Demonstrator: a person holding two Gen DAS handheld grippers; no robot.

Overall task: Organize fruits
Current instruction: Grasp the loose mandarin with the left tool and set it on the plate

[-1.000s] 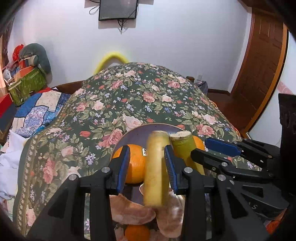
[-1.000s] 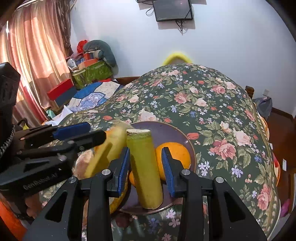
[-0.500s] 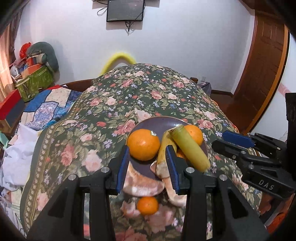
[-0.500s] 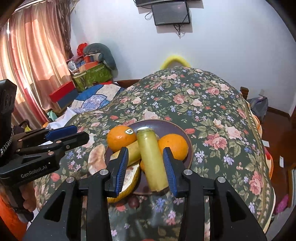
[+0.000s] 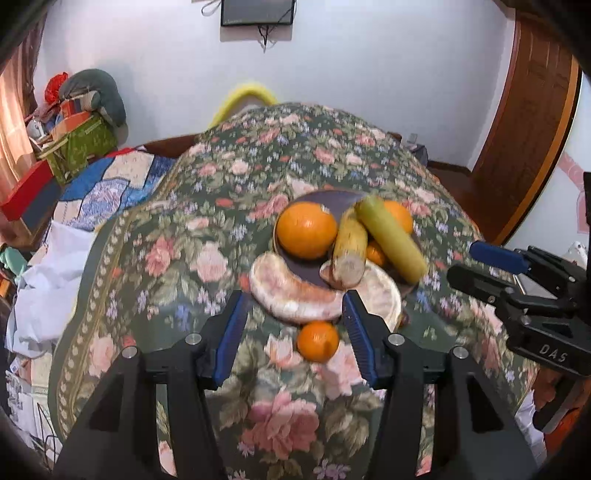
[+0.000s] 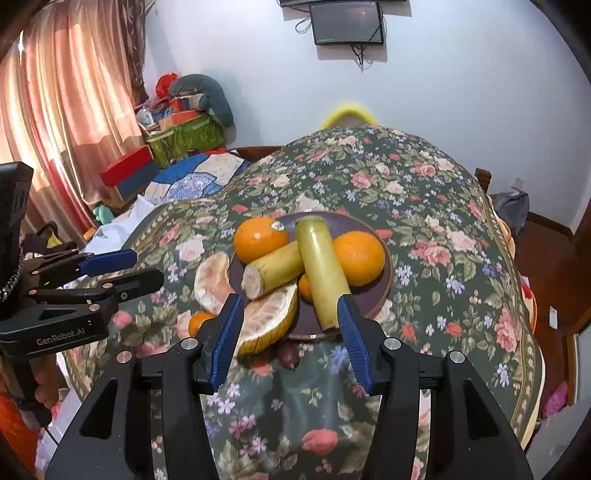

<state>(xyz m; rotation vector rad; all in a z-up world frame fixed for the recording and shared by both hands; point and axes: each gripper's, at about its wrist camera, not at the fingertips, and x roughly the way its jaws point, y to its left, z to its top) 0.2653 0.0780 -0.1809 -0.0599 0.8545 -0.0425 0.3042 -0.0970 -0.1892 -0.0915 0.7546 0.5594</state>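
Note:
A dark plate on the floral tablecloth holds two oranges, a yellow banana piece and a greener banana piece lying across it. Two pomelo wedges lean on the plate's near rim. A small orange and a dark small fruit lie on the cloth in front. My left gripper is open and empty, pulled back from the plate. My right gripper is open and empty, just short of the plate.
The floral-covered table drops off at the right toward a wooden floor and door. Boxes, bags and a quilt are piled at the left by a curtain. A screen hangs on the far wall.
Both grippers let go of their banana pieces, which now lie on the plate, then opened wider and drew back and up from the plate.

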